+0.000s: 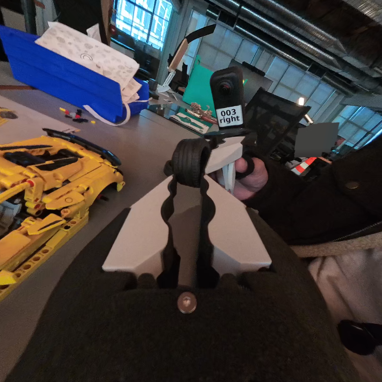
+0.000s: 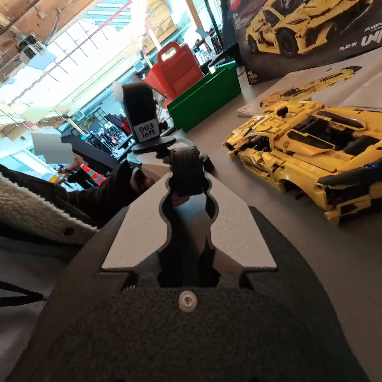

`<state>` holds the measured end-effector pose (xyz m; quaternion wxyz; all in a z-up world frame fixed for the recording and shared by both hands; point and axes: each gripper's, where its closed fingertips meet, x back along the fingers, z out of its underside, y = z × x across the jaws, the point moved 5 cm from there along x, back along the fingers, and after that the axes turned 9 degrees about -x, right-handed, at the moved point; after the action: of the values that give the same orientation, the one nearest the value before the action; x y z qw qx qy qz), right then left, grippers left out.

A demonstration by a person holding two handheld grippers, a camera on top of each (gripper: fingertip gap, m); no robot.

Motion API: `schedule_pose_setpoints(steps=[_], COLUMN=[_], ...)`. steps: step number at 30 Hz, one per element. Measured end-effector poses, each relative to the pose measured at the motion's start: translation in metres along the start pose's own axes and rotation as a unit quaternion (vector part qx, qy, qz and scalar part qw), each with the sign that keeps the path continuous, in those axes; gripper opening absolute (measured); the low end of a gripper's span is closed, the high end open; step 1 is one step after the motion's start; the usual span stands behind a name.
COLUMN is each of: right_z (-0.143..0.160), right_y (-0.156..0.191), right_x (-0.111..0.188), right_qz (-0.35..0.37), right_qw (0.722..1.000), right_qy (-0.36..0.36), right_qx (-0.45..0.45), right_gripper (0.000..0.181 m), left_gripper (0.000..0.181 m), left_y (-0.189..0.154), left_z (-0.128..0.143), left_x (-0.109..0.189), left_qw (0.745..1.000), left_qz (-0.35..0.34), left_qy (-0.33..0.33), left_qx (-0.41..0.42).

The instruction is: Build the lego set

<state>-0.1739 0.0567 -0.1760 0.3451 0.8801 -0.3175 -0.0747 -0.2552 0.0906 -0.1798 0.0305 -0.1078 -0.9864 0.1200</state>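
Both tongs, left (image 1: 188, 178) and right (image 2: 187, 179), pinch one black tyre (image 1: 191, 162) above the table (image 1: 144, 140).

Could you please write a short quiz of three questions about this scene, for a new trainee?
1. True or false: the black tyre lies on the table.
2. What stands nearest the yellow car in the right wrist view? A) the green bin B) the red chair C) the orange cone
3. Fill in: the tyre is pinched between the tips of the left gripper and the right gripper, so ____ grippers touch it.

Key:
1. False; it is held in the air.
2. A
3. both
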Motion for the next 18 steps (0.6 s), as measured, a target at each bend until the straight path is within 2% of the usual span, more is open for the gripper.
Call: schedule_pose_setpoints(steps=[4, 8, 10, 13, 15, 18], right_z=[-0.001, 0.001, 0.003, 0.005, 0.004, 0.004], right_y=[-0.001, -0.006, -0.009, -0.012, -0.012, -0.011], right_x=[-0.001, -0.002, -0.004, -0.006, -0.005, -0.005], right_qz=[0.024, 0.121, 0.144, 0.126, 0.118, 0.038], right_qw=[0.999, 0.992, 0.989, 0.992, 0.992, 0.992], right_qy=[0.015, 0.011, 0.004, -0.014, -0.017, -0.036], right_qx=[0.015, 0.046, 0.024, -0.025, -0.033, -0.118], right_gripper=[0.026, 0.023, 0.021, 0.021, 0.021, 0.021], left_gripper=[0.021, 0.021, 0.011, 0.009, 0.007, 0.006], left_y=[0.005, 0.012, 0.016, 0.015, 0.013, 0.013], left_z=[0.002, 0.007, 0.003, 0.003, 0.003, -0.003], left_x=[0.003, -0.001, 0.003, 0.002, 0.002, 0.007], left_qw=[1.000, 0.998, 0.995, 0.985, 0.982, 0.994], left_qz=[0.002, -0.042, -0.097, -0.153, -0.163, -0.106], left_qy=[0.012, 0.034, 0.026, 0.037, 0.040, -0.004], left_qx=[0.027, 0.025, -0.002, -0.065, -0.088, -0.012])
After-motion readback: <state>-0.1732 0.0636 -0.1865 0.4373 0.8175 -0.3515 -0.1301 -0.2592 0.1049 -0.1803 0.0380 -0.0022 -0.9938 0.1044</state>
